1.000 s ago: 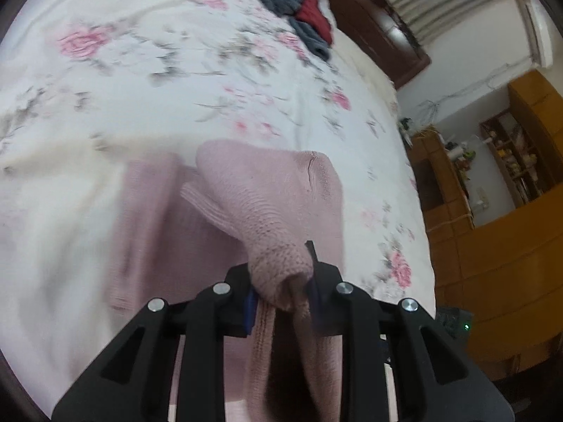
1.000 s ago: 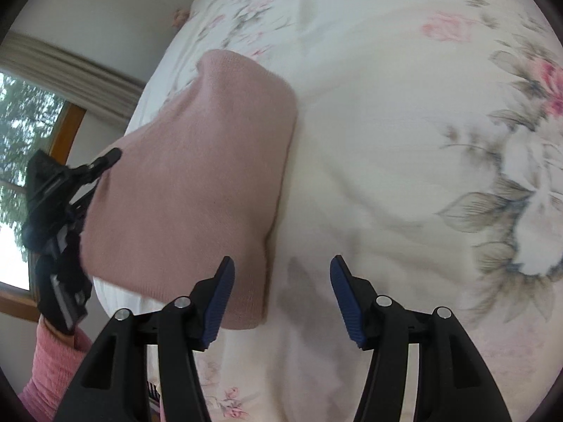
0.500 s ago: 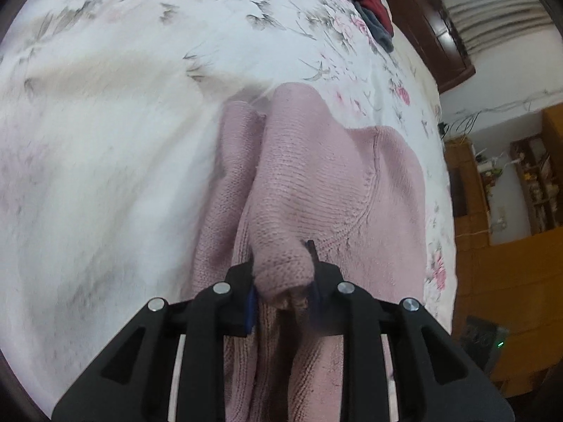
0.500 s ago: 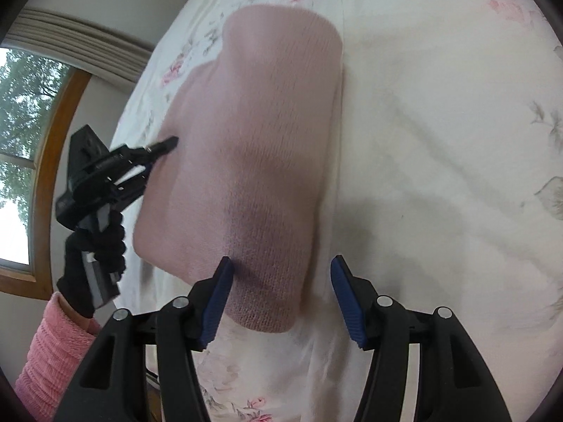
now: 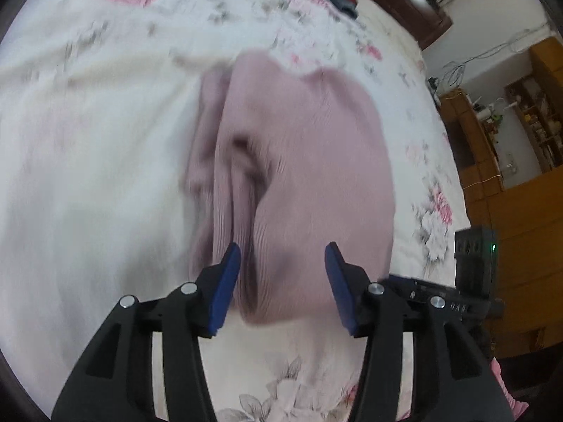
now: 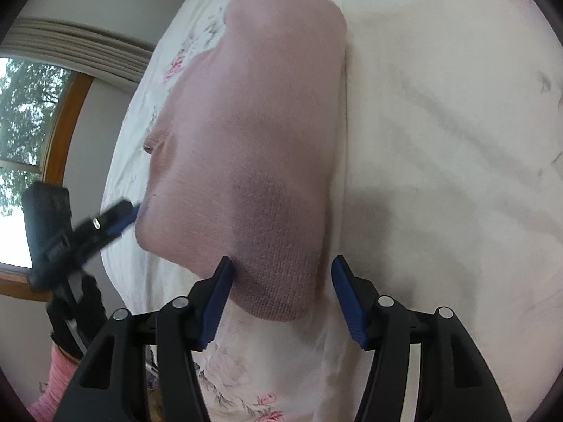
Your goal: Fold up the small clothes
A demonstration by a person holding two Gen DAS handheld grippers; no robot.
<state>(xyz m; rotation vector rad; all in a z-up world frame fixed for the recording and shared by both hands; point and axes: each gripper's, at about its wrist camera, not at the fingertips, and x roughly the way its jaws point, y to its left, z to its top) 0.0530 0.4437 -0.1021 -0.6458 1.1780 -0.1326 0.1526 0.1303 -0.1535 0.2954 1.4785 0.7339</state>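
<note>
My view takes in the bed (image 6: pixel 440 112) under a white floral sheet, soft and creased. On it lies the pink knit sweater (image 6: pixel 253 133), folded into a rounded oblong, its long axis running from 6 toward 12 o'clock in the right wrist view. My left hand-held gripper (image 5: pixel 282 283) stands wide, empty, at the sweater's bunched near edge. My right hand-held gripper (image 6: pixel 281 297) is also spread wide, straddling the ribbed near corner without clamping it.
</note>
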